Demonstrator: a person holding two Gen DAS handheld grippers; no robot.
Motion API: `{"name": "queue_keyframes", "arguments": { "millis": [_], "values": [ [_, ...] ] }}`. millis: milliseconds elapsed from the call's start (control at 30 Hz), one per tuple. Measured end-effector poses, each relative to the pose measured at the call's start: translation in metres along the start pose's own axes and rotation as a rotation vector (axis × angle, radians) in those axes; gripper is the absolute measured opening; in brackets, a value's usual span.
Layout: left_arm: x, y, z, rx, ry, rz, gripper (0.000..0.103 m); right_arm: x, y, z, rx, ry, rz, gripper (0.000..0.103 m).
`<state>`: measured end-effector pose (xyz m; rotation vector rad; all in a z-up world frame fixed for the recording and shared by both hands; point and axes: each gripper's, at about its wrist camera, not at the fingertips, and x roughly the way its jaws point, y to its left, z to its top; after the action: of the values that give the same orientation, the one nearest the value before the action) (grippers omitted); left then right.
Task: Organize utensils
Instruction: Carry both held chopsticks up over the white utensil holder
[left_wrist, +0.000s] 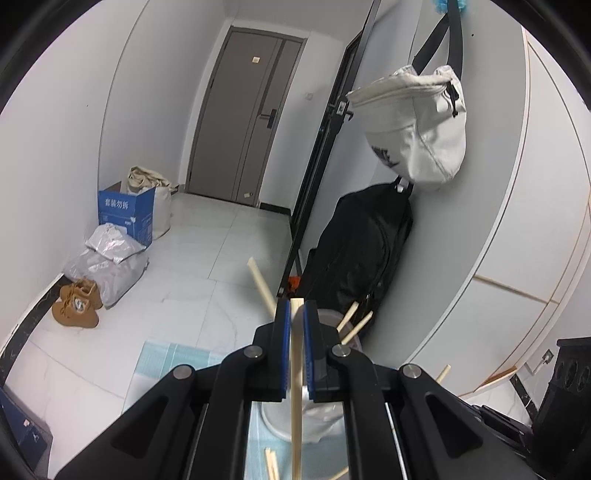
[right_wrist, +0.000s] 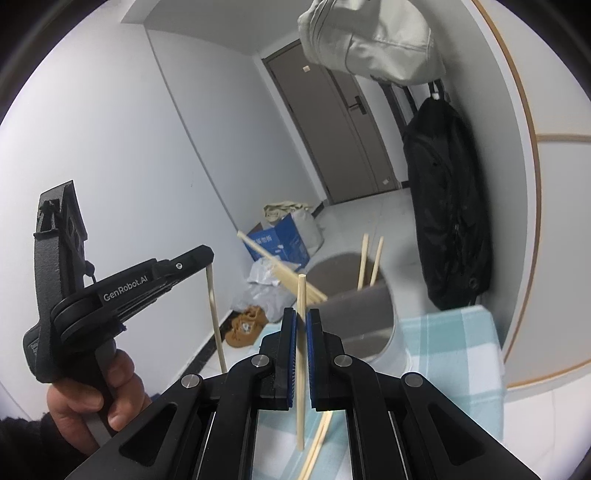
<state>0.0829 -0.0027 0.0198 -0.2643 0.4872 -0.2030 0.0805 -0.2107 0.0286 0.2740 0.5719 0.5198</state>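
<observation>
A grey door stands shut at the far end of the white tiled floor. Near the left wall sit a blue cardboard box, a cream cloth bag, a silver plastic package and brown shoes. On the right wall hang a white bag and a black bag.

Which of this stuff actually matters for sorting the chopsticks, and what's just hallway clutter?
Job items:
- chopstick in left gripper
- chopstick in right gripper
- holder cup with chopsticks inside
- loose chopsticks on checked cloth

Clutter:
- brown shoes
- blue box
- black bag
- white bag
</observation>
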Motion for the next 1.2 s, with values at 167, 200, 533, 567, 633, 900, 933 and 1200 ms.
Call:
{"name": "queue_keyframes", "arguments": {
  "millis": [167,200,533,567,633,900,933,1200],
  "values": [
    [0.011,-0.010,0.027,-0.012,-0.024,-0.017,0.003,0.000,-0.004,0.040,-0.008,-0.021,-0.008,0.005],
    [0.013,-0.012,0.031,-0.013,-0.029,-0.019,0.003,0.001,-0.005,0.047,-0.009,-0.023,-0.010,0.005],
    [0.047,-0.024,0.071,0.025,-0.111,0.024,0.003,0.032,-0.021,0.117,-0.021,-0.034,-0.034,0.005],
    [0.051,-0.024,0.072,0.027,-0.117,0.034,0.003,0.035,-0.022,0.121,-0.021,-0.035,-0.035,0.005],
    [0.060,-0.022,0.074,0.026,-0.126,0.045,0.003,0.043,-0.026,0.131,-0.020,-0.036,-0.034,0.005],
    [0.086,-0.016,0.070,0.028,-0.151,0.088,0.003,0.069,-0.032,0.148,-0.045,-0.039,-0.035,0.005],
    [0.089,-0.015,0.068,0.028,-0.149,0.092,0.003,0.073,-0.033,0.148,-0.052,-0.036,-0.037,0.005],
    [0.098,-0.014,0.053,0.057,-0.155,0.055,0.003,0.093,-0.044,0.136,-0.055,-0.006,-0.025,0.005]
  ]
}}
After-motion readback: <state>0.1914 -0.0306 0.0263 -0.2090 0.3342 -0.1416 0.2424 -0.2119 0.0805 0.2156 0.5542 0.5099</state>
